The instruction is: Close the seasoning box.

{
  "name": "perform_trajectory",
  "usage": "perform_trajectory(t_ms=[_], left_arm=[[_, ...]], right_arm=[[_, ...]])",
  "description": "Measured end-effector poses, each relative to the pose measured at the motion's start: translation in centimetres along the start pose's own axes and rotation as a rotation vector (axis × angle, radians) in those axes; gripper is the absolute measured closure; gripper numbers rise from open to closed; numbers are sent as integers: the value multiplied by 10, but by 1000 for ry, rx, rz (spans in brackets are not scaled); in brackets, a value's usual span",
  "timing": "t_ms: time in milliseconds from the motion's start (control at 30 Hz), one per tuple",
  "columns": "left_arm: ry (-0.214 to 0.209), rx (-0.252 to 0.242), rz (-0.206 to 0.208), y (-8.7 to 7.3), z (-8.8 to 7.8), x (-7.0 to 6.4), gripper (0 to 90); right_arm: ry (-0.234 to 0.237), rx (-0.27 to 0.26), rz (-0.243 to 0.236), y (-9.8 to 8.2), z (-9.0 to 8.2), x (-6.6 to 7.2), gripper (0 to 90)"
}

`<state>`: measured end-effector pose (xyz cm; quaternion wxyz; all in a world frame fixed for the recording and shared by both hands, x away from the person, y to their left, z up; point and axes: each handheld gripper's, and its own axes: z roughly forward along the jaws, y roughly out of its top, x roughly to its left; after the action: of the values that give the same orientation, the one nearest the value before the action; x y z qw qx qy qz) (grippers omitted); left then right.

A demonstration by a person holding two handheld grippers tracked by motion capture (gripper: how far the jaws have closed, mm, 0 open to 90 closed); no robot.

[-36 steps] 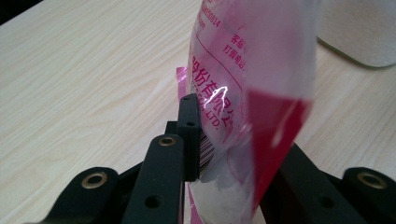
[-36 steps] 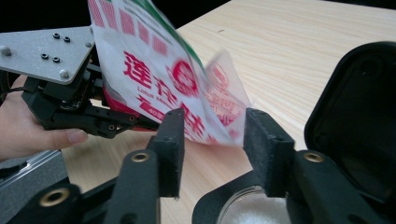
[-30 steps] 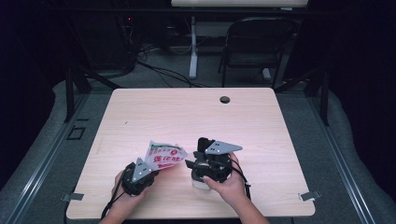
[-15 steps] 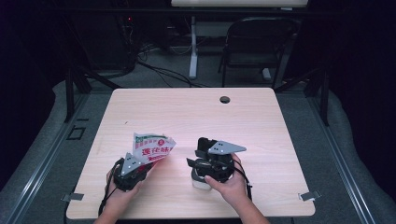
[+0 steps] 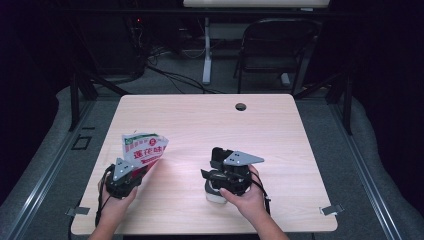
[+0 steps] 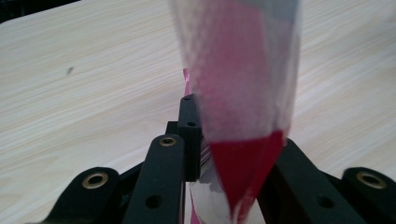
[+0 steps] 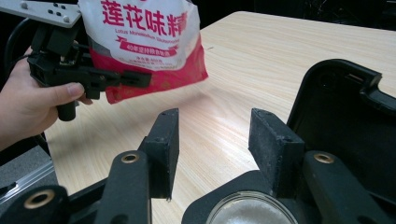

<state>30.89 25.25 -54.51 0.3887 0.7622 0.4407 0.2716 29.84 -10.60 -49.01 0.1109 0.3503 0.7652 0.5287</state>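
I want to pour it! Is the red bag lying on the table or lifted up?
Lifted up: the left gripper pinches the bag above the table.

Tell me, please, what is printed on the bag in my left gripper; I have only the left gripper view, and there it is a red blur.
Observer: The bag is white above and red below, with large red Chinese characters and a small line starting "Lotus".
Operator: Thank you. Is the right gripper holding anything?
Observer: No. The right gripper has its jaws open, with bare table between them.
Operator: And what lies beneath it?
Observer: A small round container with something white inside sits just below its jaws.
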Motion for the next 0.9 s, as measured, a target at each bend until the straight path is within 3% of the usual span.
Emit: perform_trajectory(t_ms=[167, 367, 633, 900], left_arm=[[43, 3, -31, -3, -2, 14, 768], [88, 22, -39, -6, -3, 23, 769], [147, 59, -12, -10, 2, 25, 769], [144, 58, -17, -10, 4, 26, 769]], right_arm=[[-2, -3, 7, 0, 2, -1, 531], [-5, 4, 3, -2, 2, 0, 531], [-9, 3, 1, -2, -1, 0, 531], [-11, 8, 2, -2, 0, -1, 531]])
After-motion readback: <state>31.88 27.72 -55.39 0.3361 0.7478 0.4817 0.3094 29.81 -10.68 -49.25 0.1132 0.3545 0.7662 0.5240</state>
